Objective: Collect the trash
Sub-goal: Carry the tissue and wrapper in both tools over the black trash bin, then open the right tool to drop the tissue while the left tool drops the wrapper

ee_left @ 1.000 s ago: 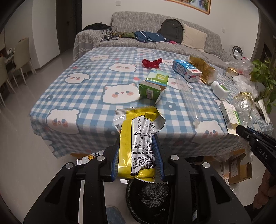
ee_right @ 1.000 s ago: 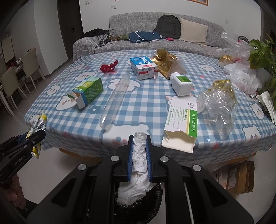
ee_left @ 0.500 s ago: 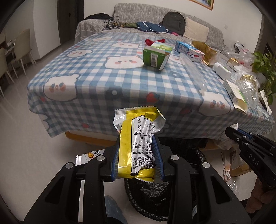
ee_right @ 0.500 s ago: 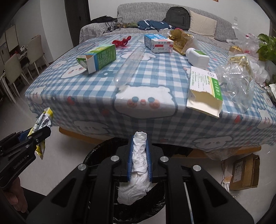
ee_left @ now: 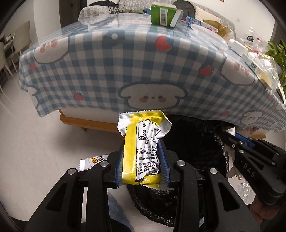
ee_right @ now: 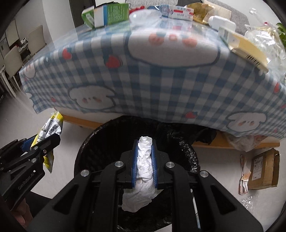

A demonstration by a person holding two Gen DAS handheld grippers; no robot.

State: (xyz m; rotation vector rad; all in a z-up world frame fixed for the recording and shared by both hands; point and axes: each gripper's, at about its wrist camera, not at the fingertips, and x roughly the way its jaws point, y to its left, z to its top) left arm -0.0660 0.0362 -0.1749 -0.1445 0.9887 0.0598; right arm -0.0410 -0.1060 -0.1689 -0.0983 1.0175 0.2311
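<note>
My left gripper (ee_left: 142, 142) is shut on a yellow and white snack wrapper (ee_left: 143, 151), held at the left rim of a round bin lined with a black bag (ee_left: 193, 142). My right gripper (ee_right: 144, 141) is shut on a crumpled white tissue (ee_right: 143, 169) and hangs over the bin's opening (ee_right: 100, 141). The left gripper with the wrapper (ee_right: 48, 132) shows at the left of the right wrist view. The right gripper (ee_left: 250, 157) shows at the right of the left wrist view.
The table with a blue checked bear cloth (ee_left: 125, 71) rises just behind the bin. On it lie a green carton (ee_right: 107, 14), a blue and white box (ee_right: 177, 12), a white bottle (ee_right: 221, 22) and clear plastic. A cardboard box (ee_right: 264, 169) and a wrapper (ee_left: 93, 160) lie on the floor.
Both grippers have dropped from table height to below the table edge. The bin is now much closer under them. Both keep their hold.
</note>
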